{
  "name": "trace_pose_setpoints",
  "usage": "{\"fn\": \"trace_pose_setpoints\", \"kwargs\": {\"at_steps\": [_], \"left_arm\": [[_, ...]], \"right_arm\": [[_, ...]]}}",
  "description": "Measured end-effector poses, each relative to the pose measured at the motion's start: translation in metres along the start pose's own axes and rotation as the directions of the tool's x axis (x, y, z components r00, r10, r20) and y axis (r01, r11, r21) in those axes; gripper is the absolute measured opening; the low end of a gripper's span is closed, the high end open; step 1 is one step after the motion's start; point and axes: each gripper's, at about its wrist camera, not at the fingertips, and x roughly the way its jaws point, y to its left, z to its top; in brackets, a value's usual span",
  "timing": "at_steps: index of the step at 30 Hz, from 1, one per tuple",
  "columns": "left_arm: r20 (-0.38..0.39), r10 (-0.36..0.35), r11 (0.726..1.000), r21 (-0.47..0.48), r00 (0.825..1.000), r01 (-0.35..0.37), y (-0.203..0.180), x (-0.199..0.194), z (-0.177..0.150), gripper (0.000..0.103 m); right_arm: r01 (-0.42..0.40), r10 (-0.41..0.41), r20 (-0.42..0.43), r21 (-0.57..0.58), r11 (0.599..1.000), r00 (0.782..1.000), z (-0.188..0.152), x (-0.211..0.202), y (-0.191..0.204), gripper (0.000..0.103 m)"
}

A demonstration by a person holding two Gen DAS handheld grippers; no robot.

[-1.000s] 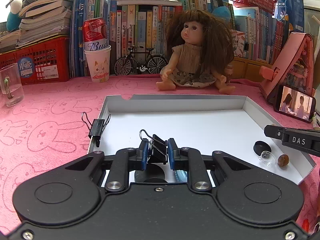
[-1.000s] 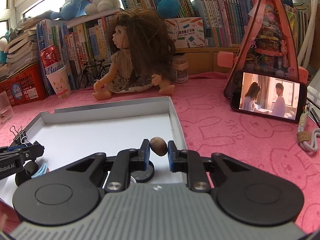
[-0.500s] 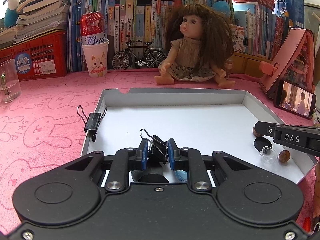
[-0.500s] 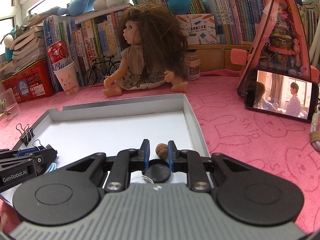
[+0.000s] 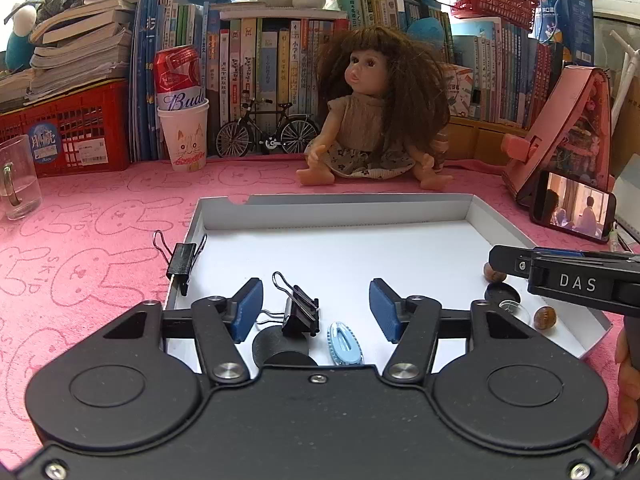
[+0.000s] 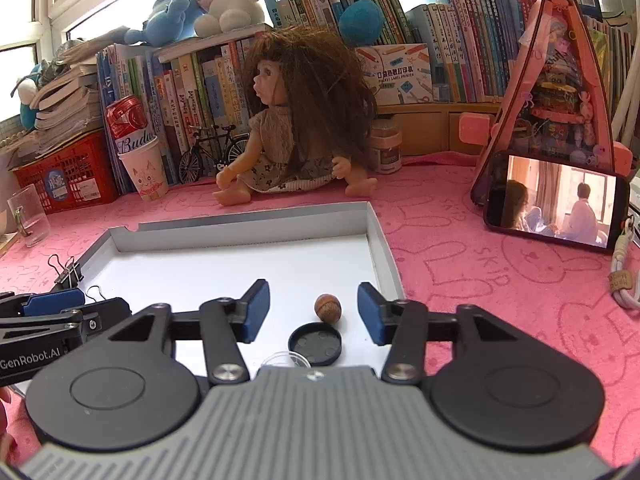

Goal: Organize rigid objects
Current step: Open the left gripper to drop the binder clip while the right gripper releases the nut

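My left gripper (image 5: 315, 286) hangs low over the near left part of the white tray (image 5: 340, 200). Its jaws are opening, and a black binder clip (image 5: 300, 312) rests on the tray floor between the blue pads, touched by neither. A light blue hair clip (image 5: 345, 344) and a black round cap (image 5: 280, 346) lie beside it. My right gripper (image 6: 312, 288) is over the tray's near right corner, its jaws opening too. A brown nut (image 6: 328, 307) sits free on the tray between its pads, with a black lid (image 6: 315, 344) just in front.
A second binder clip (image 5: 182, 260) is clamped on the tray's left rim. A doll (image 5: 376, 120) sits behind the tray, a paper cup with a can (image 5: 184, 136) at back left, a glass mug (image 5: 18, 180) far left, and a phone (image 6: 556, 208) at right.
Both grippers have gone from shut to open. The left one let go of the binder clip and the right one let go of the nut; both things now rest on the tray.
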Motion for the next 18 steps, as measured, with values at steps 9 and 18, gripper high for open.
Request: {"fn": "trace_pose_setpoints", "kwargs": {"at_steps": [9,18], "left_arm": [[0.025,-0.028,0.999,0.021,0.999,0.027,-0.003,-0.020,0.004,0.075],[0.036,-0.068,0.997,0.048,0.997,0.066,-0.005,-0.045,0.001,0.080]], "right_arm": [[-0.024,0.024,0.020,-0.020,1.000,1.000,0.001,-0.017,0.000,0.078],[-0.028,0.032,0.043,-0.087,0.996,0.999,-0.004,-0.043,0.000,0.083]]}}
